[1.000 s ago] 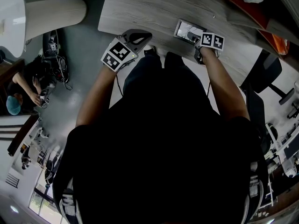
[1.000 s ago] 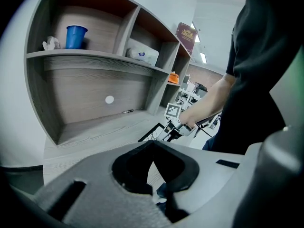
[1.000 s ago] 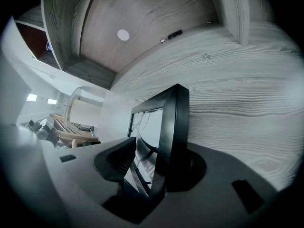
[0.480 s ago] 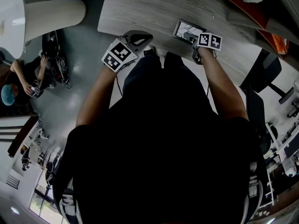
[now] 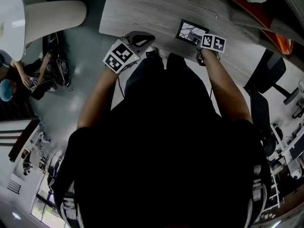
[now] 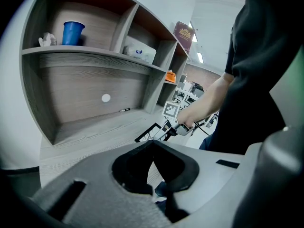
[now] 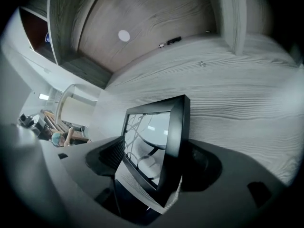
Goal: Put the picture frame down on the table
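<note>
The black picture frame (image 5: 189,31) stands on edge and tilted on the grey wooden table (image 5: 152,8). In the right gripper view the picture frame (image 7: 159,141) sits between the jaws of my right gripper (image 7: 152,161). Those jaws have just been opening: the left pad stands clear of the glass, and the frame's back leans toward the right jaw. My right gripper (image 5: 195,38) is at the table's near edge. My left gripper (image 5: 146,36) hovers at the same edge, shut and empty, with its tips (image 6: 153,145) meeting. From there the picture frame (image 6: 148,133) shows further right.
A shelf unit holds a blue cup (image 6: 72,32) and a white pack (image 6: 140,49). A pen (image 7: 169,42) lies at the table's back. An office chair (image 5: 270,70) stands at the right. A person (image 5: 19,80) crouches on the floor at the left.
The right gripper's jaws have spread apart around the frame, and the frame's black border now shows more plainly. The person on the floor has shifted. My left gripper has kept still.
</note>
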Tool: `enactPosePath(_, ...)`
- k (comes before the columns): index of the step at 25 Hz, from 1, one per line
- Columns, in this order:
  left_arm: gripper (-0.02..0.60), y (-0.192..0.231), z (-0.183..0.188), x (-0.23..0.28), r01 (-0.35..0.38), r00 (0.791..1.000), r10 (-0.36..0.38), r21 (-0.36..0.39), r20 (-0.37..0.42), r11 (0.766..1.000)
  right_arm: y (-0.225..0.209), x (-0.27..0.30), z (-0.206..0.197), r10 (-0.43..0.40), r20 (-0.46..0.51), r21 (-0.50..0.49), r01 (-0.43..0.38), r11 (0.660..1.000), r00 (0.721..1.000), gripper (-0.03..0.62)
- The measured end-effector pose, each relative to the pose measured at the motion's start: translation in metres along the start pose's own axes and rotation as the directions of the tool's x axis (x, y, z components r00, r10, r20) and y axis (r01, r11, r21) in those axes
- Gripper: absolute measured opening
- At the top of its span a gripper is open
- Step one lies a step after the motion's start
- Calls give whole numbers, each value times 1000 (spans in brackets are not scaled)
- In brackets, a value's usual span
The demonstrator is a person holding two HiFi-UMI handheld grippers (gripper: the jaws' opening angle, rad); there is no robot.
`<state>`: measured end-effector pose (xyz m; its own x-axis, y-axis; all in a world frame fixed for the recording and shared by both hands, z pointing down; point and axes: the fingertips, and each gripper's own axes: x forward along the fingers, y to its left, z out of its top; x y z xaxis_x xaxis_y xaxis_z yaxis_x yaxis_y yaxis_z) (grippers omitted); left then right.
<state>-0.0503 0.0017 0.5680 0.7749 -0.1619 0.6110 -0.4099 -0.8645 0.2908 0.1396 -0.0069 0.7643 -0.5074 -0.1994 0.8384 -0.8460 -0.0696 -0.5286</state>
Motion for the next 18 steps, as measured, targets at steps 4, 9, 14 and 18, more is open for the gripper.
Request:
enactPosePath(4, 17, 2, 1, 1, 5, 1000, -5, 6, 6, 1000, -5, -4, 1, -12, 12, 14, 12, 1000, 1000, 336)
enactPosePath(9, 17, 2, 0, 4, 18, 1000, -18, 14, 7, 1000, -11, -8, -1, -14, 28, 56, 13, 998, 1000, 336)
enactPosePath(14, 17, 2, -2, 3, 39, 999, -38, 18, -8, 999, -14, -13, 0, -4, 51, 106, -1, 994, 999, 336)
enactPosePath(18, 17, 2, -3, 3, 43, 999, -42, 14, -13, 999, -16, -15, -2, -7, 52, 114, 1, 994, 999, 337)
